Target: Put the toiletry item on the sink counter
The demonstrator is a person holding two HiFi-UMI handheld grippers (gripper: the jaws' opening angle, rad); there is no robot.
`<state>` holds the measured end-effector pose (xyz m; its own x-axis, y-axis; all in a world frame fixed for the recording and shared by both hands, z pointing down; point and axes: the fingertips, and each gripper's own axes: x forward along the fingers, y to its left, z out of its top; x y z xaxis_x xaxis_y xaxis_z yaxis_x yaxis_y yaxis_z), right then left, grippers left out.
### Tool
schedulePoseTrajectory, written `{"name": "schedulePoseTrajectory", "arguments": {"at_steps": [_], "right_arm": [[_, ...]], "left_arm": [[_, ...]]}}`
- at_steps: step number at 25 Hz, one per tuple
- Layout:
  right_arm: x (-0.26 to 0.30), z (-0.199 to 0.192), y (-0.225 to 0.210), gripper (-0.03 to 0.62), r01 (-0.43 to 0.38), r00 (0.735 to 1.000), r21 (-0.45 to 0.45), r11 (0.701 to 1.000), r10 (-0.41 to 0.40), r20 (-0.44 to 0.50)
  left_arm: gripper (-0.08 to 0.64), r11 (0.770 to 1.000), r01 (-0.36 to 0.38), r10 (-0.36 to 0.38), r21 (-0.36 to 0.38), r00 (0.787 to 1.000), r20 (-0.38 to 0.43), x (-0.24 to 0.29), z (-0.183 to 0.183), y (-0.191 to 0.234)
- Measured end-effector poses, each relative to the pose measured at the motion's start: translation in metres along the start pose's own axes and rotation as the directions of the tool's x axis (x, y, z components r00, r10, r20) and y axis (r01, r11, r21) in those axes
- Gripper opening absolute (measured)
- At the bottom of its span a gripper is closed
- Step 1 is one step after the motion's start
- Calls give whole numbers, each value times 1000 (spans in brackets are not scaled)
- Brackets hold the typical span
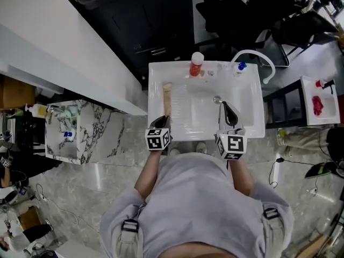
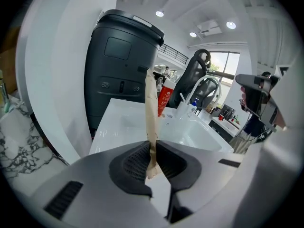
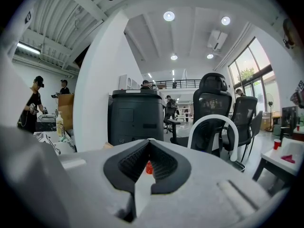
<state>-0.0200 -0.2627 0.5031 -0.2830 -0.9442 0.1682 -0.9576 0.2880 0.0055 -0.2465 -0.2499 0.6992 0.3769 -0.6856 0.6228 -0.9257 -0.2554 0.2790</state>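
A long, flat tan toiletry item point(image 1: 167, 98) sticks forward out of my left gripper point(image 1: 163, 121), which is shut on its near end. It hangs above the left rim of the white sink counter point(image 1: 157, 90). In the left gripper view the tan item point(image 2: 151, 113) rises upright from between the jaws of the left gripper point(image 2: 153, 158). My right gripper point(image 1: 230, 115) hovers over the basin's right side, near the drain point(image 1: 217, 99). In its own view the right gripper point(image 3: 148, 163) is shut with nothing in it; a bit of red shows behind the pads.
A red bottle with a white cap point(image 1: 196, 64) and a small blue-capped bottle point(image 1: 241, 66) stand at the sink's back edge beside the arched white faucet point(image 1: 259, 58). A black bin point(image 2: 121, 75) stands behind. A marble counter point(image 1: 94, 130) is at left, a white side table point(image 1: 321, 102) at right.
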Motion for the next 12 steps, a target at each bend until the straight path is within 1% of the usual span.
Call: {"name": "schedulePoseTrajectory", "arguments": {"at_steps": [12], "right_arm": [[0,-2,-5,5,6,1000,3,1000,-6,-2]], "left_arm": [[37,1000,-8,7,-22,998,-55,17,-17,7]]}}
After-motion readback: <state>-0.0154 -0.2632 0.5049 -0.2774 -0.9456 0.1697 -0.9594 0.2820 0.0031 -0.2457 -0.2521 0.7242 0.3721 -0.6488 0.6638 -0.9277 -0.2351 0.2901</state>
